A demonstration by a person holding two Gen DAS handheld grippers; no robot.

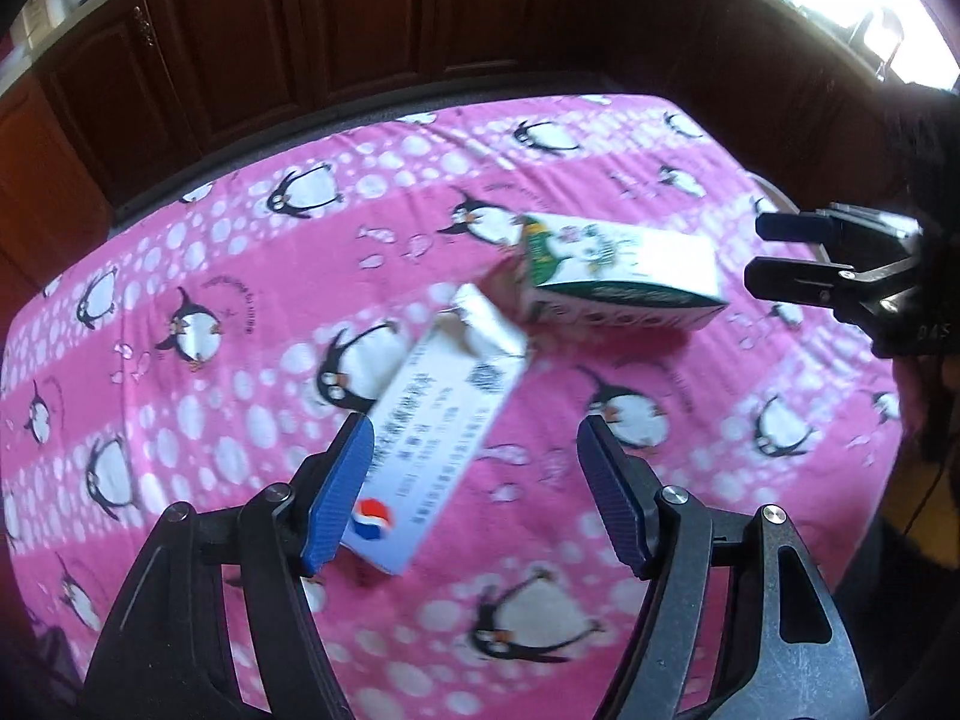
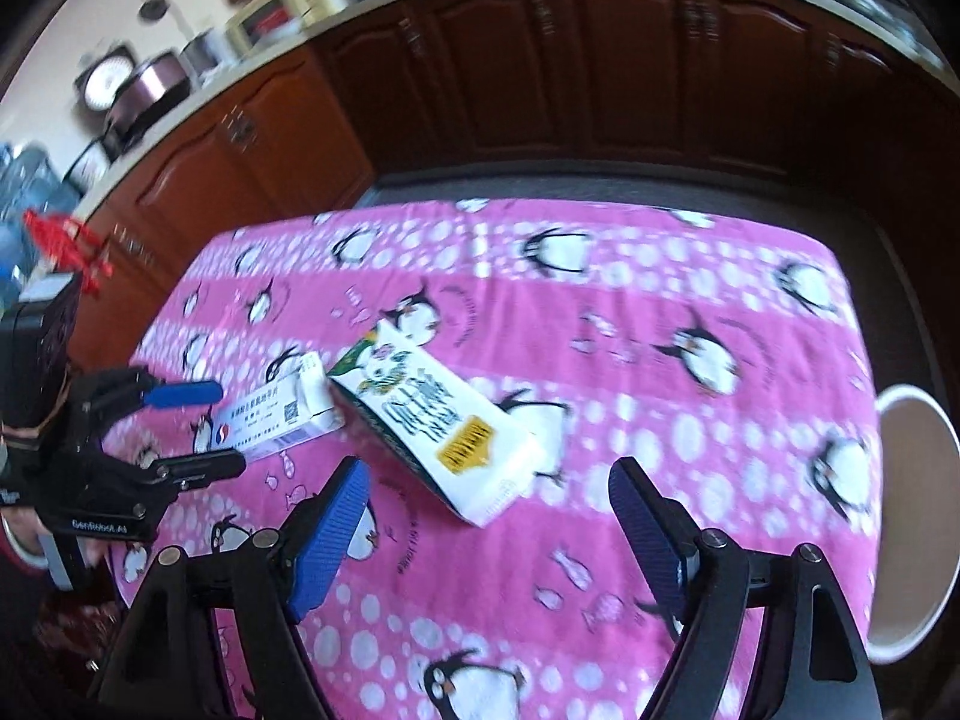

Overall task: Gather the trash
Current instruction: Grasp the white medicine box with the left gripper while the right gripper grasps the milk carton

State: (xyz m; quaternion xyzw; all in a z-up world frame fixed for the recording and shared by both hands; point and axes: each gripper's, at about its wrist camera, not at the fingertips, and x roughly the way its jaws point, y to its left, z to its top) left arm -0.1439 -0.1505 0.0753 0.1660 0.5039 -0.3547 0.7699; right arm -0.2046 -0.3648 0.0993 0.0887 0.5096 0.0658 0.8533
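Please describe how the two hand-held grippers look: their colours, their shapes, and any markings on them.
Each hand-held gripper, left and right, has a black, angular frame with silver round bolts at the joints. The fingers carry blue ribbed pads. White lettering, seemingly "GenRobot.AI", marks the left body, and blurred white characters mark the right one. A thin dark cable hangs near the right one.

The left tongs point(image 1: 474, 450) stand wide open, low over the near edge of the bench. The right tongs point(image 2: 489, 492) are also wide open, near the right edge.
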